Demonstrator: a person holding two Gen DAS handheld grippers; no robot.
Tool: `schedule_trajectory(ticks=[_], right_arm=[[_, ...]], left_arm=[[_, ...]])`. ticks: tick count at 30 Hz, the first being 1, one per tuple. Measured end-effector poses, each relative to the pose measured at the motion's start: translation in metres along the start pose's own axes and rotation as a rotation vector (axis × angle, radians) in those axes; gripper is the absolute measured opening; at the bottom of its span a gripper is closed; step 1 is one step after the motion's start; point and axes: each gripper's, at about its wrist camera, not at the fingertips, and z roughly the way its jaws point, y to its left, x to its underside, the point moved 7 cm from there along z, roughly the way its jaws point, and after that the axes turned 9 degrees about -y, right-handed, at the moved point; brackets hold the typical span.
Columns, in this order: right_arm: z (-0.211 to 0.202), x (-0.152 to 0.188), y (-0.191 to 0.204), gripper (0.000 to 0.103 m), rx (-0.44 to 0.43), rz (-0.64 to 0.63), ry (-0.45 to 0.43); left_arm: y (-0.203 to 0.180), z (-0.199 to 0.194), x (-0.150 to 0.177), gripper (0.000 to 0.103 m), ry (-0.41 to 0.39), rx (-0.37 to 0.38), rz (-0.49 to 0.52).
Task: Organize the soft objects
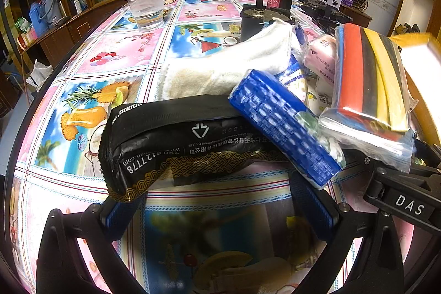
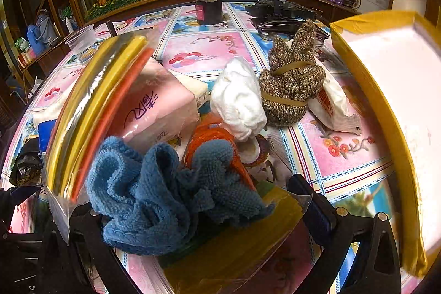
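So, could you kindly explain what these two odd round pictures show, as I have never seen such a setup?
No robot here: a person holds a two-finger tool in each hand, with a fisheye camera looking along its jaws. One picture comes from the left gripper, whose jaws stand open just before a black packet, holding nothing. The other comes from the right gripper, open around a blue cloth; whether it grips yet I cannot tell. On the flowered tablecloth lie a pink tissue pack, a white cloth, a knitted bundle and a bag of coloured strips. A yellow-edged box stands on the right.
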Motion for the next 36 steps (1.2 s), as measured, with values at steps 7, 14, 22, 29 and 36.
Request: schedule_trajectory(ticks=[7,14,22,29,36], right_arm=[[0.0,0.0,0.0,0.102,0.0,0.0,0.0],[0.007,-0.001,0.008,0.102,0.054,-0.02,0.015],[0.006,-0.002,0.008,0.102,0.054,-0.02,0.015],[0.006,-0.002,0.009,0.102,0.054,-0.02,0.015],[0.006,0.0,0.006,0.102,0.08,-0.002,0.016]], left_arm=[[0.0,0.0,0.0,0.103,0.0,0.0,0.0],[0.0,0.0,0.0,0.103,0.0,0.0,0.0],[0.0,0.0,0.0,0.103,0.0,0.0,0.0],[0.0,0.0,0.0,0.103,0.0,0.0,0.001],[0.0,0.0,0.0,0.103,0.0,0.001,-0.002]])
